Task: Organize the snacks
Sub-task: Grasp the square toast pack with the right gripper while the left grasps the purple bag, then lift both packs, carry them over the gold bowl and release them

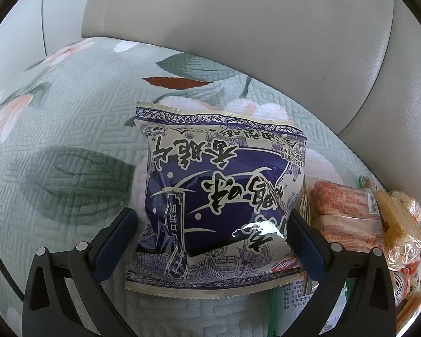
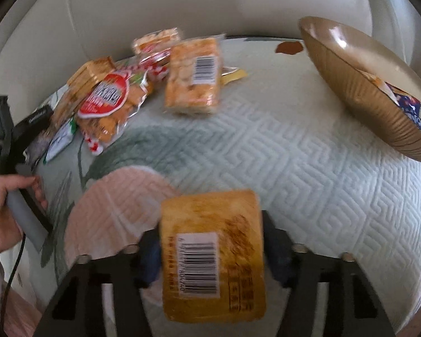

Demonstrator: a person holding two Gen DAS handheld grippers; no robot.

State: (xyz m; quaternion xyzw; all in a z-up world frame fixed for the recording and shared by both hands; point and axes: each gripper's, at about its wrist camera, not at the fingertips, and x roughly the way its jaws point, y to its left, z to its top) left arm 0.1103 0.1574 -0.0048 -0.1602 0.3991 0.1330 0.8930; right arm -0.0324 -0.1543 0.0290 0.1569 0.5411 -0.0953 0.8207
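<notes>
A purple-and-cream snack bag (image 1: 221, 185) lies on the floral quilt (image 1: 70, 129). My left gripper (image 1: 213, 219) is shut on it, with a dark pad against each side and the foil creased between them. In the right wrist view my right gripper (image 2: 210, 241) is shut on a yellow-orange packet (image 2: 213, 255) with a barcode, held above the quilt (image 2: 266, 146). That view is blurred. A gold-brown bowl (image 2: 359, 64) stands tilted at the right with a blue packet (image 2: 409, 109) inside.
Several loose snack packets (image 2: 193, 75) lie piled at the back left, a red-labelled bag (image 2: 106, 98) among them. They show beside the purple bag as an orange pile (image 1: 348, 213). A person's hand (image 2: 2, 205) grips a handle at the left edge. A beige sofa backrest (image 1: 238, 28) rises behind.
</notes>
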